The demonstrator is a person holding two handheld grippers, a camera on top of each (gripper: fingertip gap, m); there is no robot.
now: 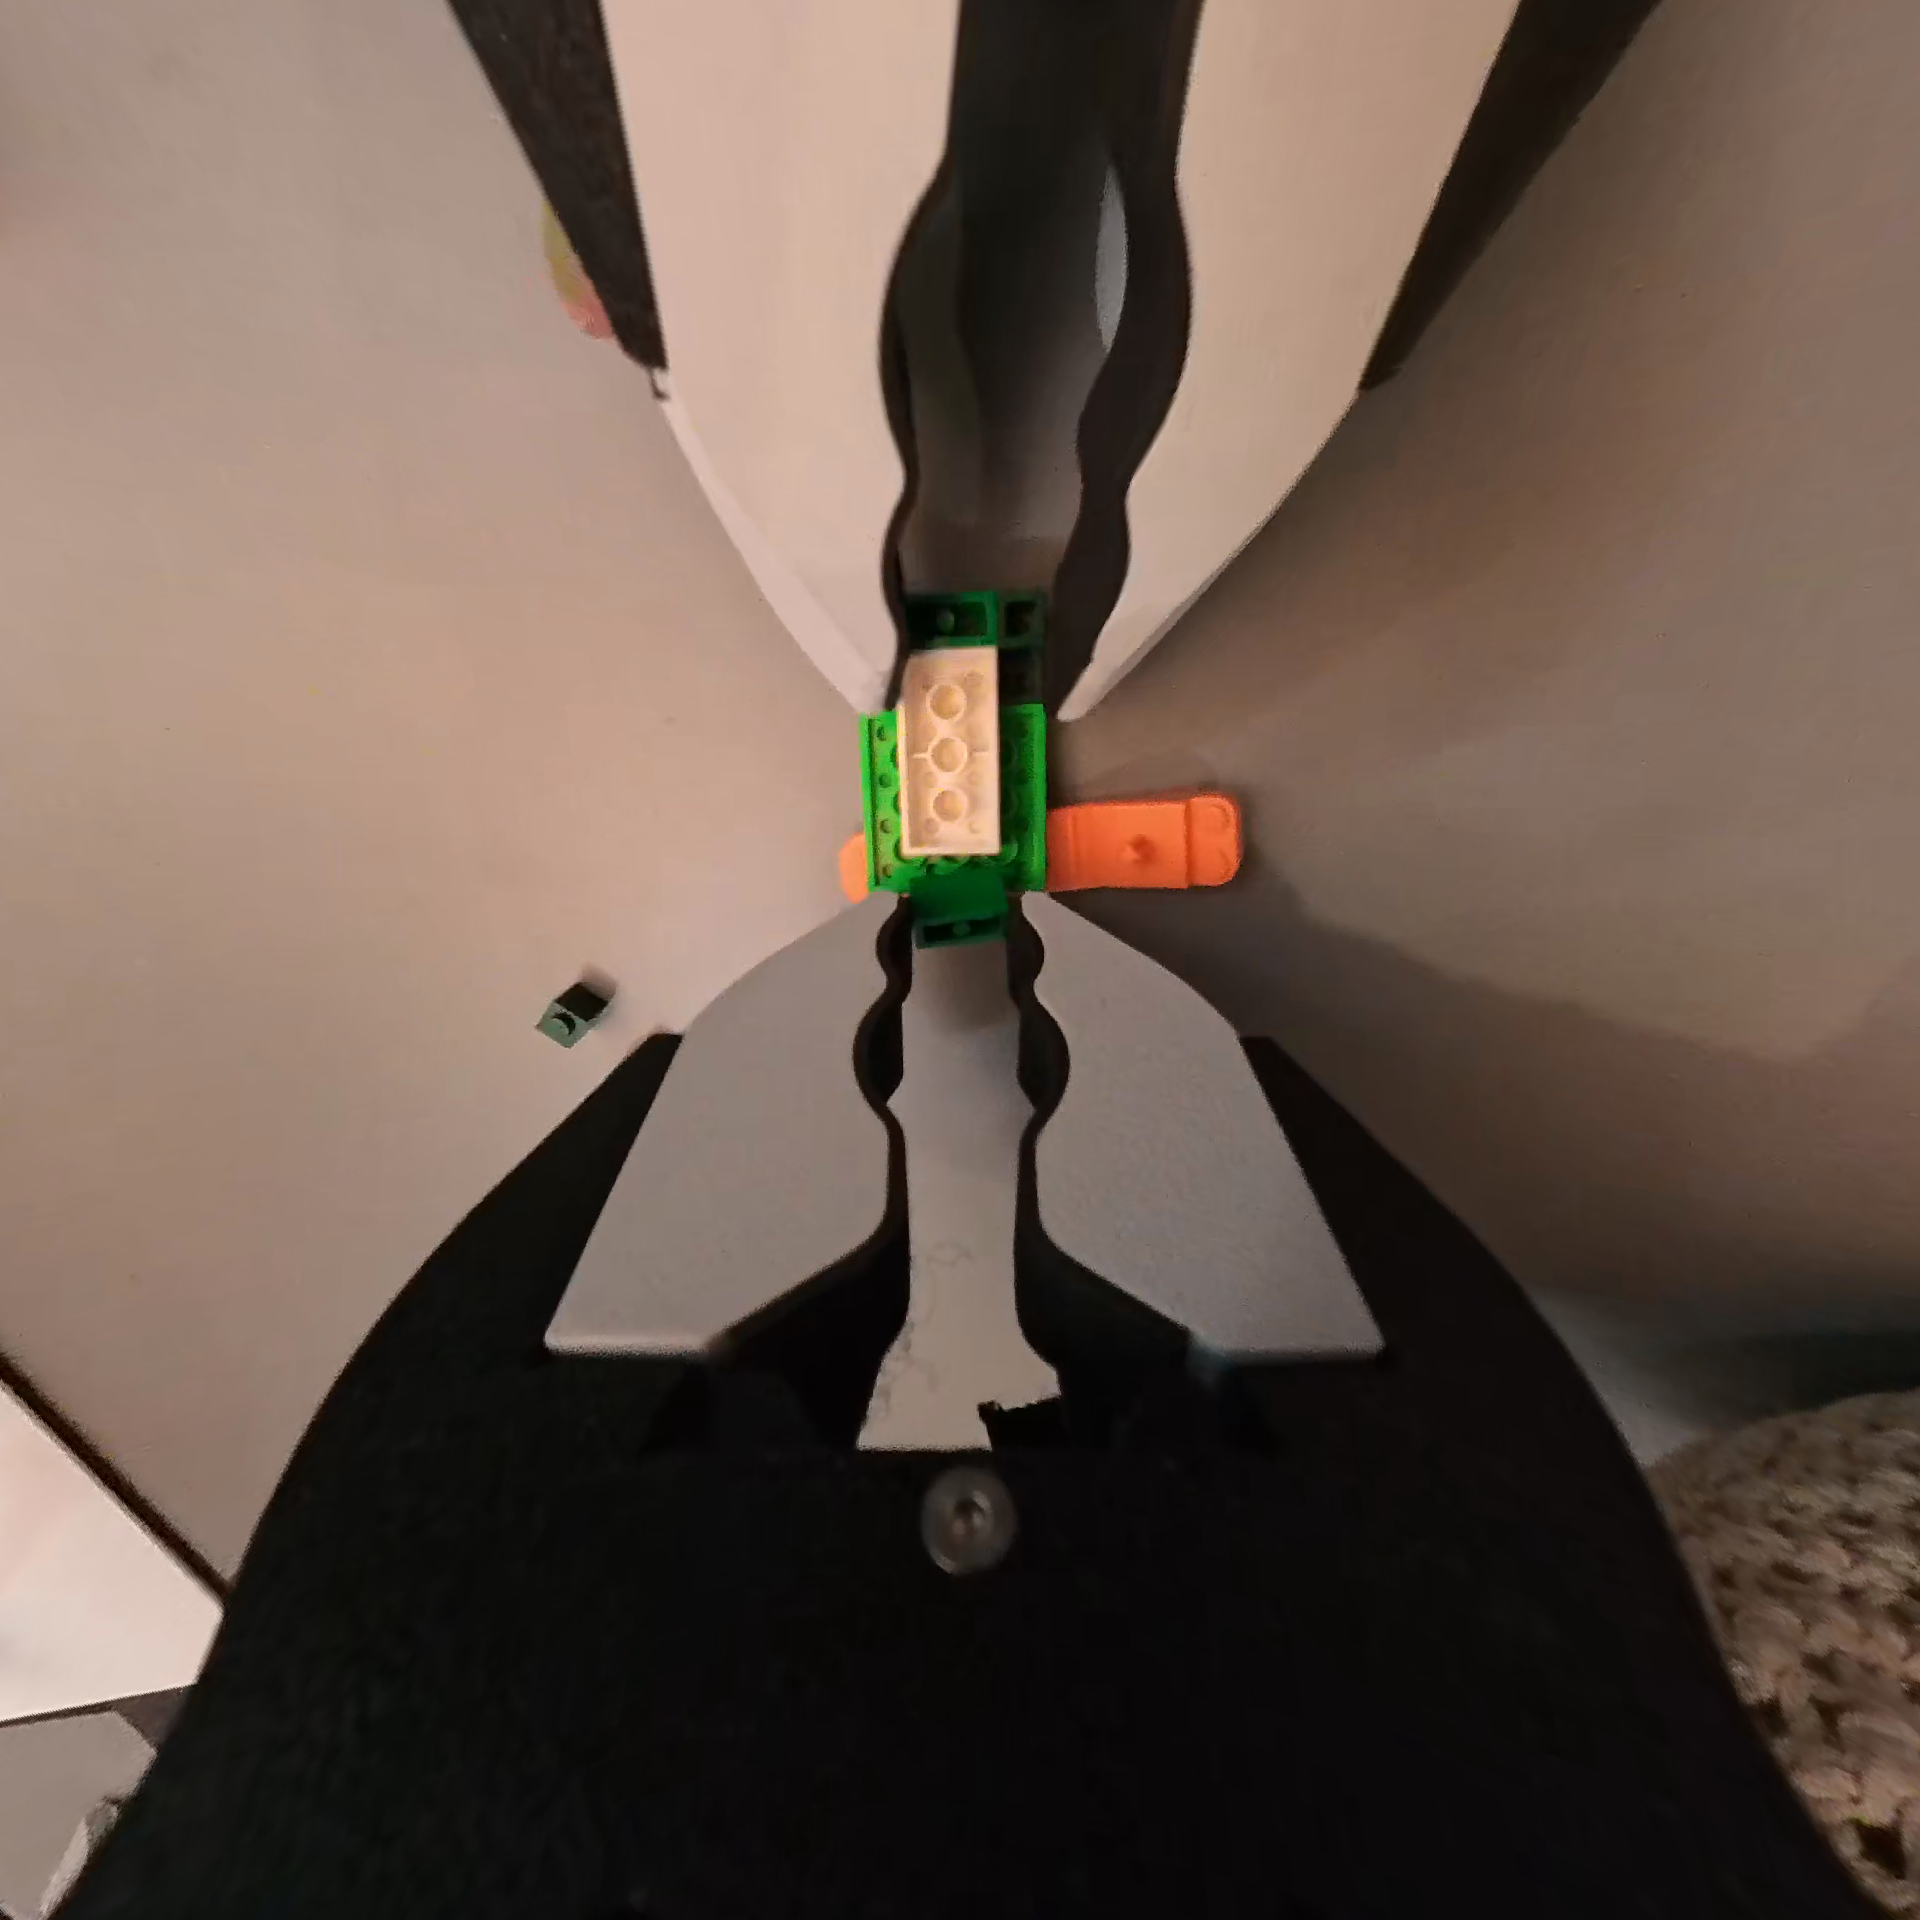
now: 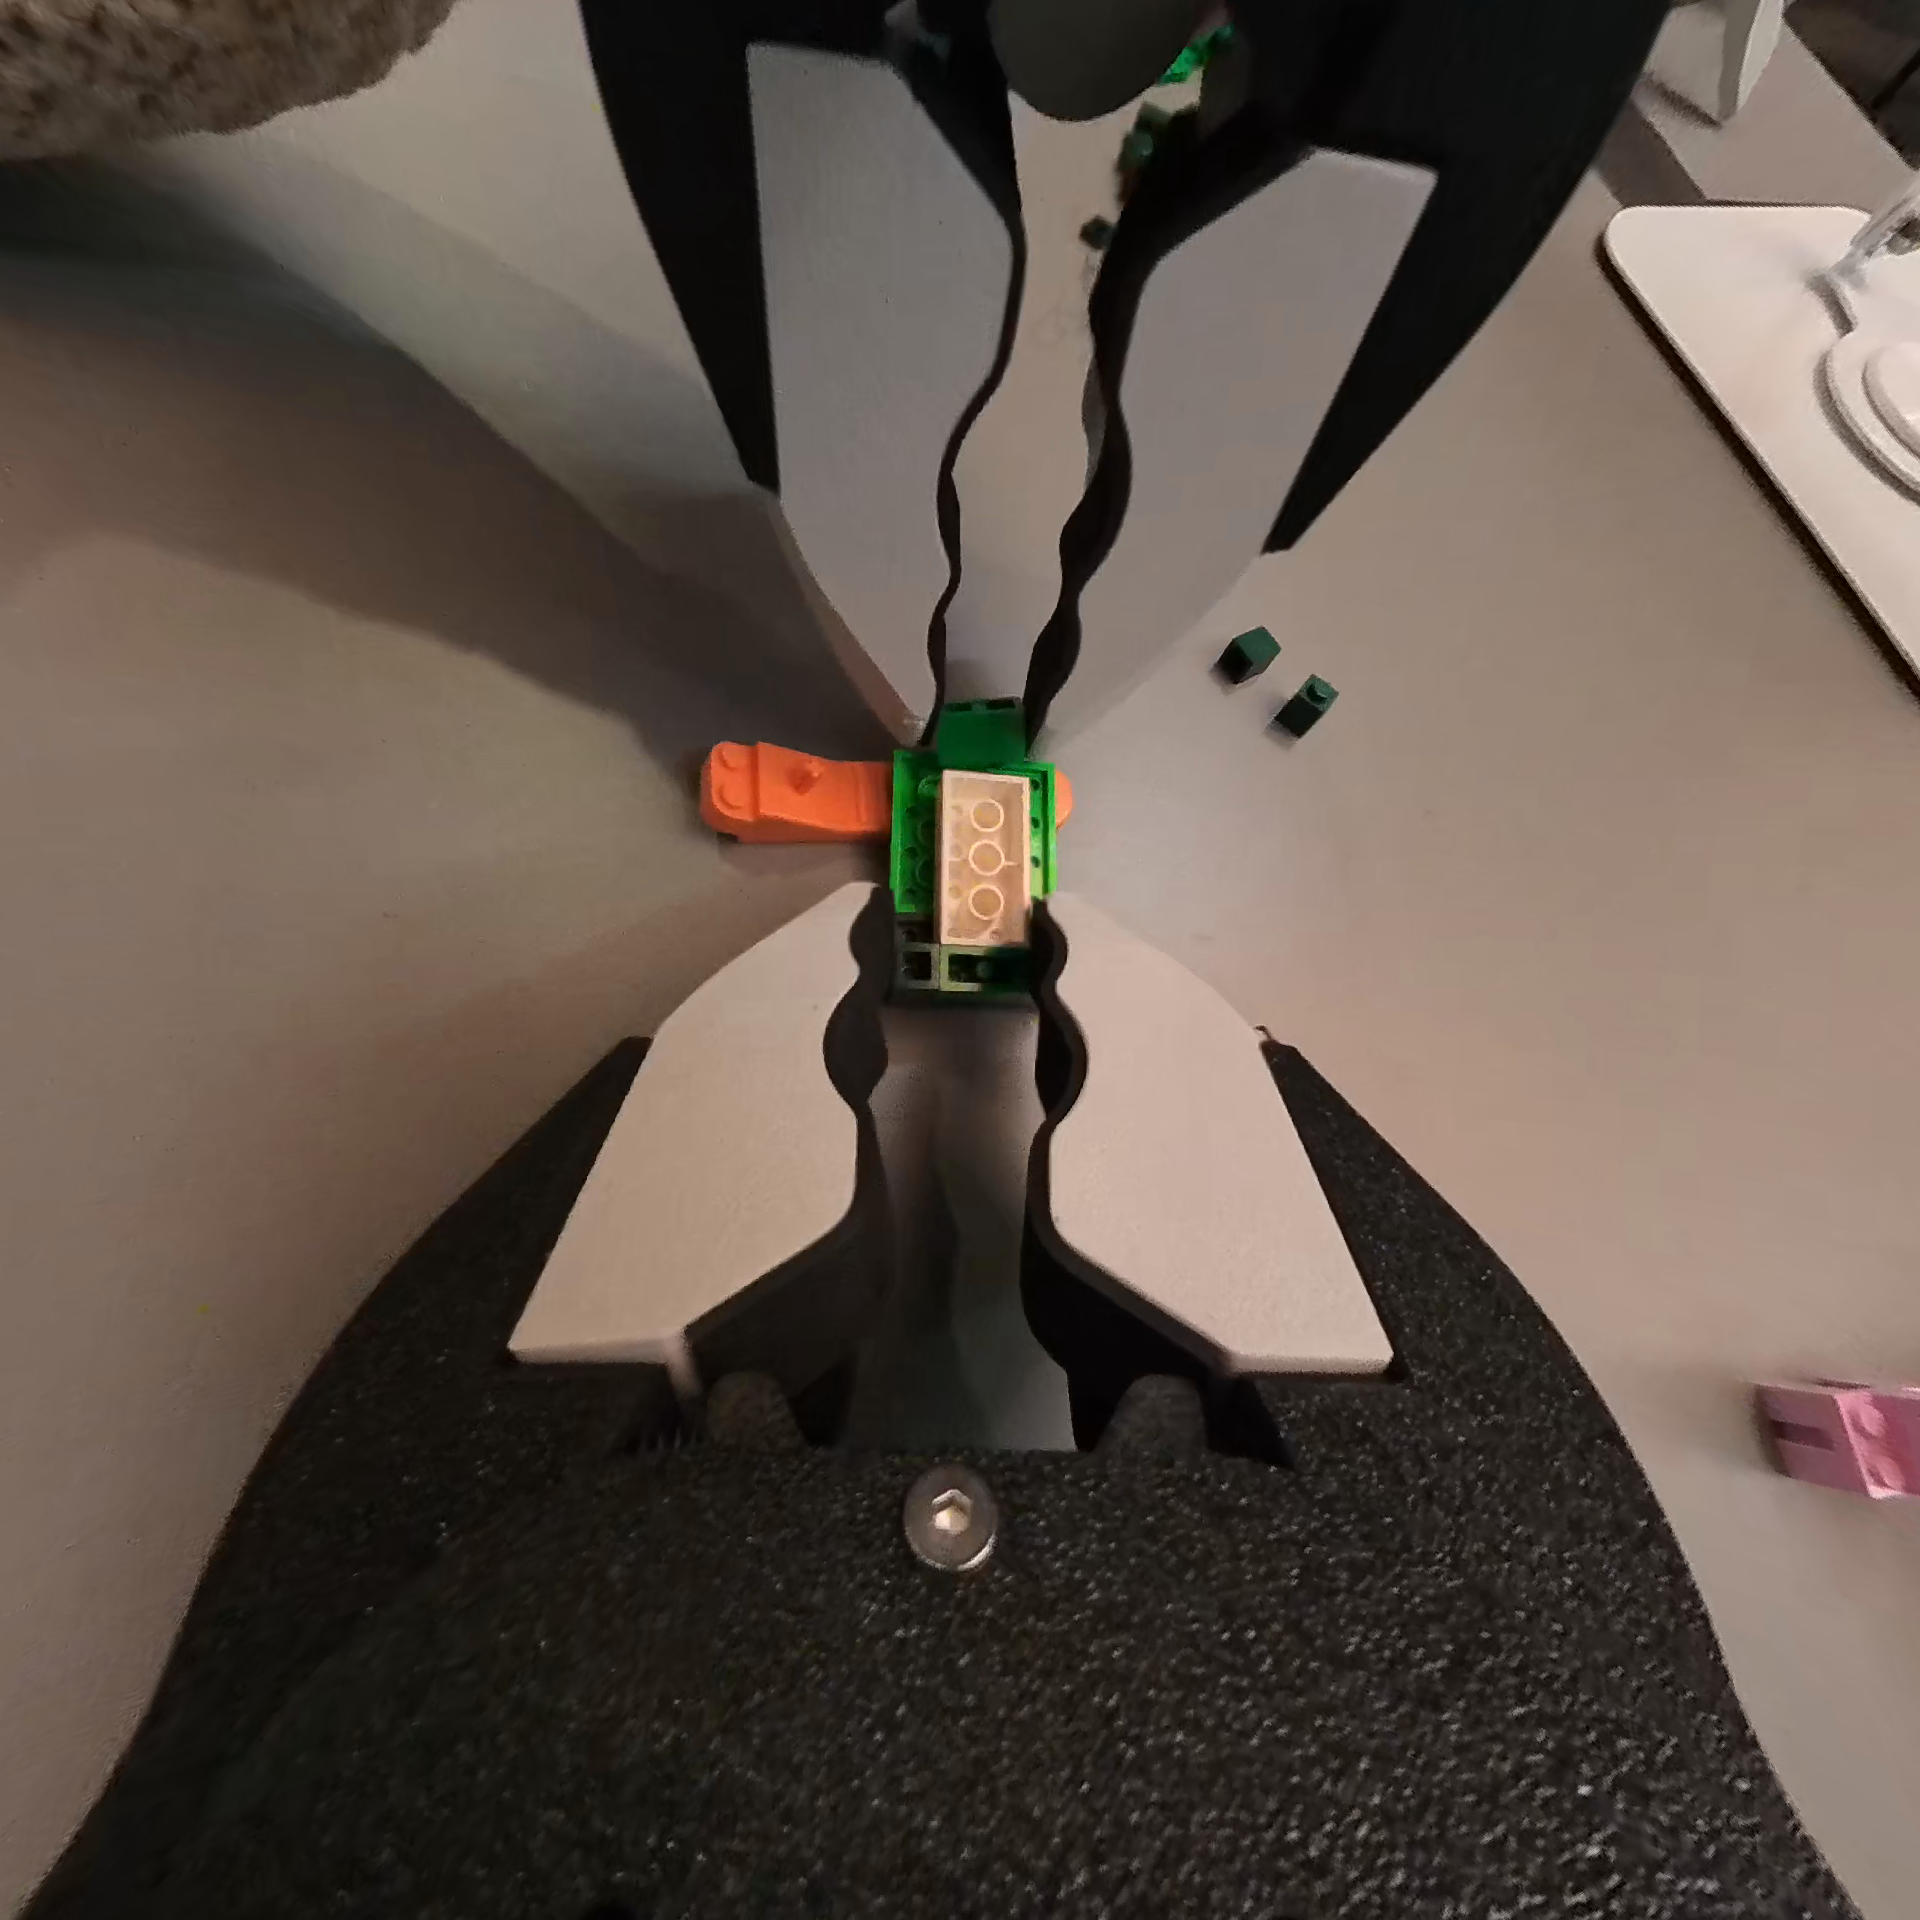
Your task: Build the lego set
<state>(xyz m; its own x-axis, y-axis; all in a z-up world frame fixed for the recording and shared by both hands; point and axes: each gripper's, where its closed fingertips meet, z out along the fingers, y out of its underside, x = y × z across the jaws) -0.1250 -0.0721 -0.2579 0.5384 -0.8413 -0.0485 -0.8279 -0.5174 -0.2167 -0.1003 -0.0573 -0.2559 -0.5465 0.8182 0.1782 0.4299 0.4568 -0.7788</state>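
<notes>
Both grippers clamp one lego build

Left hand-held gripper point(image 1: 961, 920) and right hand-held gripper point(image 2: 961, 961) each grasp opposite ends of the green build point(image 2: 975, 852), long axis between them.

Opposed close wrist views, shared green assembly point(image 1: 951, 769).

Pretty dim setup, warm low light throwing big soft shadows over a plain pale grey surface point(image 2: 1455, 935). In the right wrist view there's a speckled, nubby beige fabric thing point(image 2: 156, 62) at 11 o'clock, maybe a rug or a cushion, can't tell which; it shows again at 4 o'clock in the left wrist view. At 2 o'clock on the right view sits a flat white board point(image 2: 1714, 312) with rounded corners, something clear and glassy standing on it. A white panel edge point(image 1: 73, 1538) pokes in at 8 o'clock on the left view.
</notes>
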